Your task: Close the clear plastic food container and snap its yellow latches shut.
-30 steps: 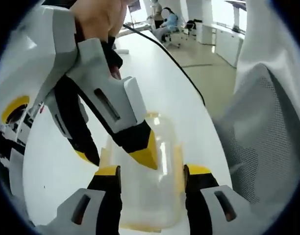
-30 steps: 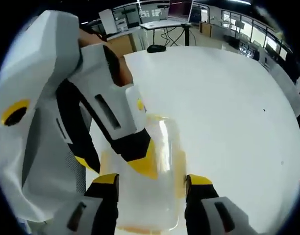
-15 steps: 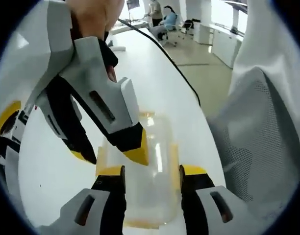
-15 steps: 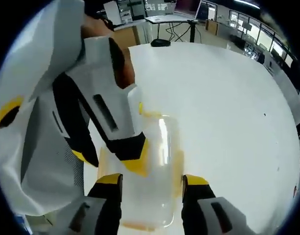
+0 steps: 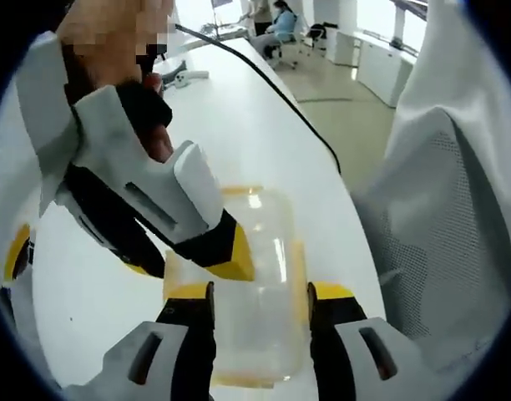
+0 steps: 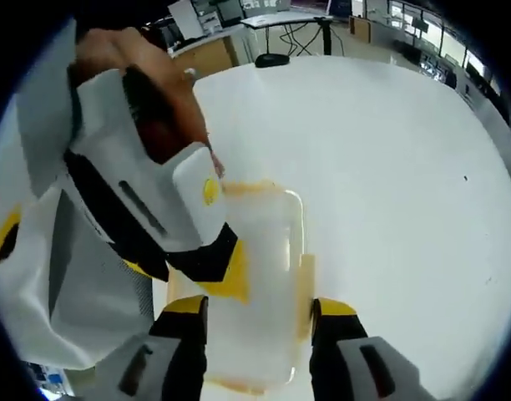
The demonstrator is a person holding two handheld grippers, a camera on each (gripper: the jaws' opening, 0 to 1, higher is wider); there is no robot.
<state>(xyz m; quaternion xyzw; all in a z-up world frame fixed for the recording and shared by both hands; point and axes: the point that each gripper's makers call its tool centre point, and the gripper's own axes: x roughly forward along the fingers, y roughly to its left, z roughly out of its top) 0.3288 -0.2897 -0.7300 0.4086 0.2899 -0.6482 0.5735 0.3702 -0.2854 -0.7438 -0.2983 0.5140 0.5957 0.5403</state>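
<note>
Left gripper (image 5: pixel 260 294): jaws parted to a middling width, straddling the clear container; the yellow tips sit just beside its two long sides, and whether they press on it I cannot tell.
Right gripper (image 6: pixel 260 307): much the same gap, jaws either side of the container from the opposite end; contact is likewise unclear.
Other gripper in each view: in the left gripper view the right gripper (image 5: pixel 193 255) reaches in from the upper left, its yellow tip down over the lid; in the right gripper view the left gripper (image 6: pixel 197 267) comes in the same way, its tip over the lid.
Hand (image 5: pixel 122 33): a person's hand grips the right gripper's handle at the top of the left gripper view.
Container (image 5: pixel 255 292): clear plastic, rectangular with rounded corners, lying flat on the bench with the lid on top.
Latches (image 5: pixel 301 271): yellow strips along the container's edges; probably down, though glare makes that hard to judge.
Bench (image 6: pixel 389 184): plain white, wide and bare around the container.
Left gripper view extras: a black cable (image 5: pixel 264 75) runs along the bench, a mesh chair back (image 5: pixel 439 242) stands at the right, and a seated person (image 5: pixel 282 18) is far off.
Right gripper view extras: a dark object (image 6: pixel 272 60) at the bench's far edge, desks (image 6: pixel 297 21) beyond.
</note>
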